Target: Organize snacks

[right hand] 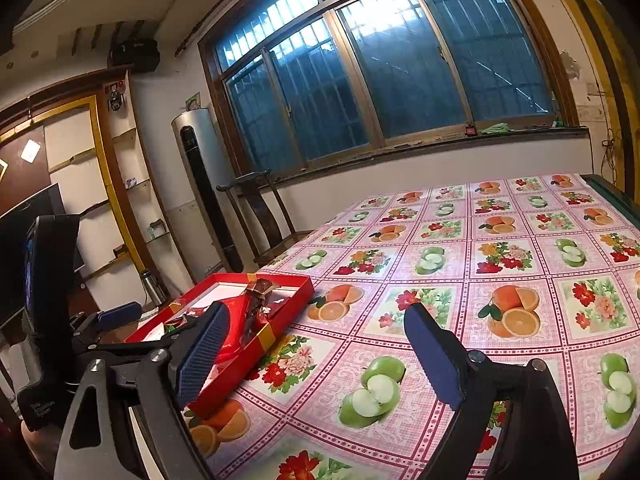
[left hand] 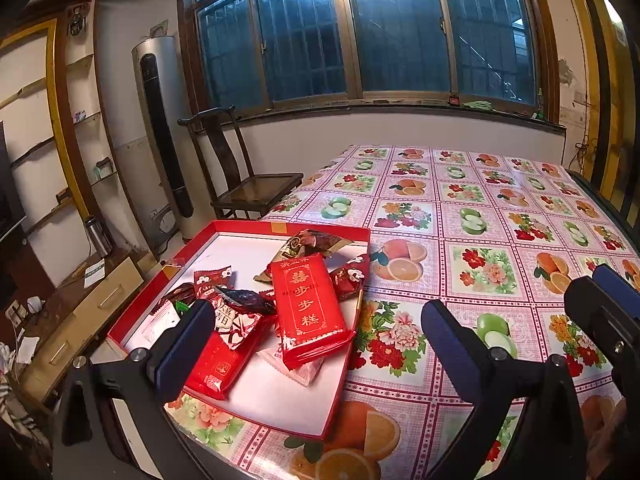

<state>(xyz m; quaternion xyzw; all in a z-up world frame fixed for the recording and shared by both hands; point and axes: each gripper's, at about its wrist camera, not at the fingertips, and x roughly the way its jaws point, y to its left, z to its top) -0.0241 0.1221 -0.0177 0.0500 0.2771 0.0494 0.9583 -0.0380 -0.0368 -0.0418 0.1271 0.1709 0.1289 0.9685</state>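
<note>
A shallow red box (left hand: 296,227) with a white floor sits on the table's near left corner. Several wrapped snacks lie in it. The biggest is a red packet with gold characters (left hand: 308,300), lying on top of the others. A brown and gold packet (left hand: 308,242) rests at the far end. My left gripper (left hand: 320,340) hangs open over the box's near end, with nothing between its pads. My right gripper (right hand: 318,356) is open just right of the box (right hand: 280,332), over bare tablecloth; it also shows at the picture's right edge in the left wrist view (left hand: 600,292).
A fruit-and-flower tablecloth (left hand: 480,208) covers the table, which stretches away toward the window. A dark wooden chair (left hand: 240,184) stands at the table's far left corner, beside a tall grey tower unit (left hand: 160,128). A low cabinet (left hand: 80,312) runs along the left wall.
</note>
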